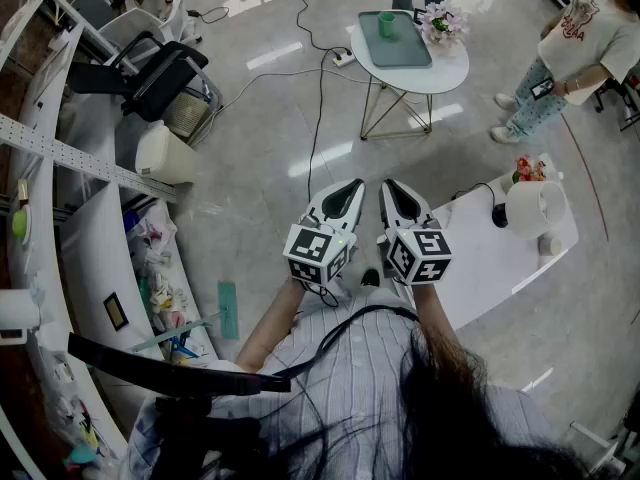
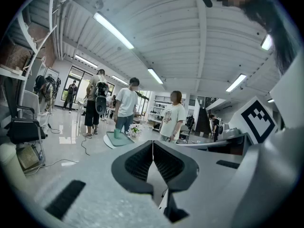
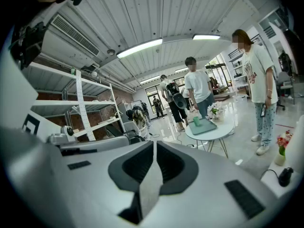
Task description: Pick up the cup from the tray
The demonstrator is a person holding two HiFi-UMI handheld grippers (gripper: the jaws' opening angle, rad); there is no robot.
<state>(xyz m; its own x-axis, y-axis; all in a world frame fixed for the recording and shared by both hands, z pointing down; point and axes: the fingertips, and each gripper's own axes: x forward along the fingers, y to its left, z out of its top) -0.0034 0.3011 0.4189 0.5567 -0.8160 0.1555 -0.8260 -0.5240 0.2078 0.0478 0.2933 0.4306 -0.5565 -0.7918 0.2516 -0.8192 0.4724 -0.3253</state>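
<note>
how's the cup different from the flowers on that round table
The cup is plain green and stands on the tray; the flowers are pale and stand off it, on the bare top of the round table. The cup is narrow; the flowers are a wider, bushy bunch. Both stand upright on the same table.

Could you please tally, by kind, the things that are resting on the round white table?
green tray: 1
green cup: 1
bunch of flowers: 1
Total: 3
</note>
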